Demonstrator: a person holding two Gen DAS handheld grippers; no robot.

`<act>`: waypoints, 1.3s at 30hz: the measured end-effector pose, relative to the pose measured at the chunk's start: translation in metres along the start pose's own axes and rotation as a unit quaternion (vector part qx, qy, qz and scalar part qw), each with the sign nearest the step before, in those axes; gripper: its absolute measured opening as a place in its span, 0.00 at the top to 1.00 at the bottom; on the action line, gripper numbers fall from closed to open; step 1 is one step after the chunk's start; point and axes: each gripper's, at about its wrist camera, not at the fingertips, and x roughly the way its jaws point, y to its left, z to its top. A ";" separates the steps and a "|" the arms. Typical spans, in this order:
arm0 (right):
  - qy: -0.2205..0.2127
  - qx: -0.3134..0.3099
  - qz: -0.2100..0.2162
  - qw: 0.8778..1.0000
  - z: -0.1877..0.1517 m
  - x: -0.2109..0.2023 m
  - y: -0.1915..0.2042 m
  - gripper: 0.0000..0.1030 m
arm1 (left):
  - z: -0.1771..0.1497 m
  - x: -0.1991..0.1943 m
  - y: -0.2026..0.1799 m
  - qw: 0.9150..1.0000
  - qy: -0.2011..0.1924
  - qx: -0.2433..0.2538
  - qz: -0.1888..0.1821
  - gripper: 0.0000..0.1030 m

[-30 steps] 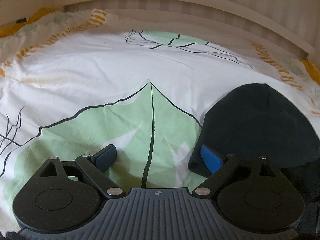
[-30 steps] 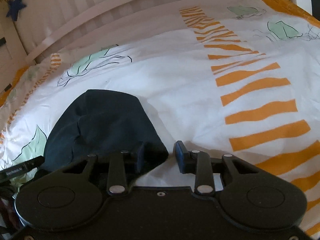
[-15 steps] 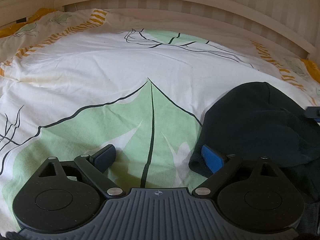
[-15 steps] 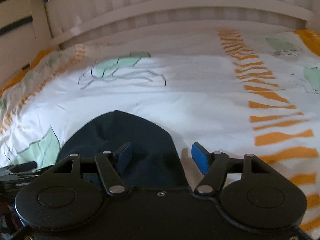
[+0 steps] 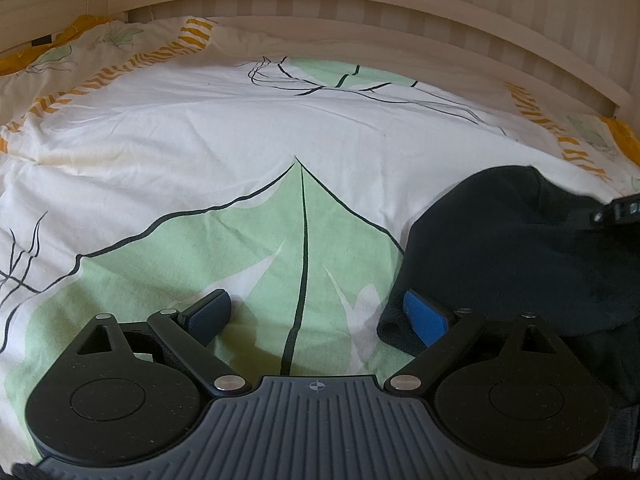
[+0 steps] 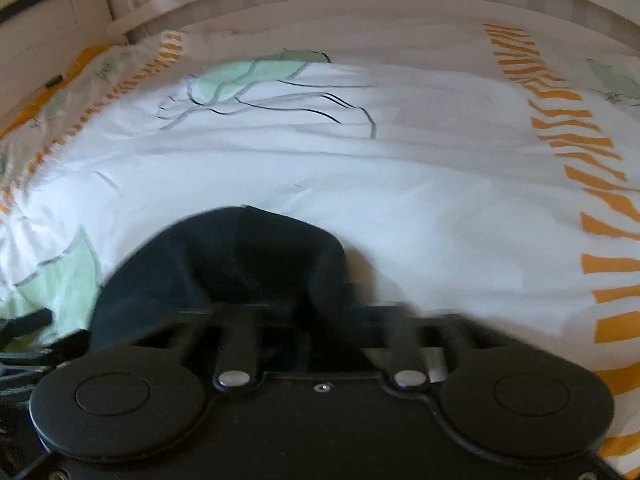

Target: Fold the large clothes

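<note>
Spread across the whole bed: a white cotton duvet cover printed with big pale-green leaves and orange stripes, backed by a cream slatted headboard. Lying on it, toward the right in the left wrist view: a dark navy fabric garment, rumpled into a rounded mound. Left gripper spread wide, its right blue pad touching the garment's near edge. Right gripper just snapped closed, clamped on a raised fold of the garment; blurred.
</note>
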 end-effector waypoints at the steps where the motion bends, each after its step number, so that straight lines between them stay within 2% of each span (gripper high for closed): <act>1: -0.011 -0.010 -0.006 1.000 0.000 -0.006 0.004 0.84 | 0.003 -0.001 0.002 1.000 0.005 -0.001 -0.005 0.10; 3: -0.040 -0.026 -0.010 0.999 -0.002 -0.024 0.013 0.85 | 0.008 -0.008 0.006 1.000 0.016 -0.003 -0.017 0.11; 6: -0.088 -0.059 -0.005 0.994 -0.009 -0.059 0.026 0.86 | 0.011 -0.035 0.012 1.000 0.010 -0.005 -0.029 0.11; 10: -0.145 -0.125 0.004 0.982 -0.024 -0.109 0.049 0.86 | 0.008 -0.077 0.020 0.995 0.014 -0.013 -0.094 0.11; 13: -0.179 -0.167 0.016 0.970 -0.044 -0.146 0.066 0.86 | -0.001 -0.103 0.025 0.990 0.026 -0.021 -0.135 0.11; 16: -0.209 -0.235 0.018 0.949 -0.077 -0.184 0.086 0.86 | -0.013 -0.124 0.031 0.984 0.039 -0.037 -0.172 0.10; 20: -0.207 -0.305 0.038 0.929 -0.124 -0.221 0.106 0.86 | -0.029 -0.151 0.039 0.975 0.046 -0.054 -0.211 0.10; 24: -0.178 -0.373 0.056 0.909 -0.181 -0.245 0.127 0.86 | -0.047 -0.174 0.047 0.973 0.052 -0.050 -0.222 0.10; 28: -0.127 -0.408 0.075 0.901 -0.228 -0.252 0.141 0.86 | -0.068 -0.188 0.050 0.970 0.080 -0.035 -0.227 0.10; 30: -0.101 -0.404 0.079 0.906 -0.242 -0.253 0.144 0.85 | -0.077 -0.193 0.050 0.969 0.089 -0.031 -0.228 0.10; 31: -0.096 -0.389 0.081 0.913 -0.244 -0.254 0.144 0.83 | -0.080 -0.196 0.051 0.969 0.092 -0.030 -0.228 0.10; 34: -0.072 -0.297 0.092 0.948 -0.236 -0.258 0.129 0.79 | -0.083 -0.203 0.052 0.966 0.096 -0.034 -0.239 0.09; 35: -0.068 -0.252 0.094 0.961 -0.230 -0.260 0.122 0.72 | -0.081 -0.203 0.051 0.964 0.096 -0.034 -0.244 0.09; 37: -0.055 -0.163 0.099 0.980 -0.224 -0.264 0.107 0.37 | -0.082 -0.208 0.050 0.963 0.095 -0.028 -0.252 0.09; 38: -0.049 -0.112 0.105 0.987 -0.219 -0.264 0.099 0.32 | -0.083 -0.211 0.048 0.962 0.095 -0.025 -0.255 0.09; 39: -0.046 -0.064 0.113 0.990 -0.215 -0.264 0.092 0.31 | -0.085 -0.213 0.046 0.961 0.095 -0.024 -0.258 0.09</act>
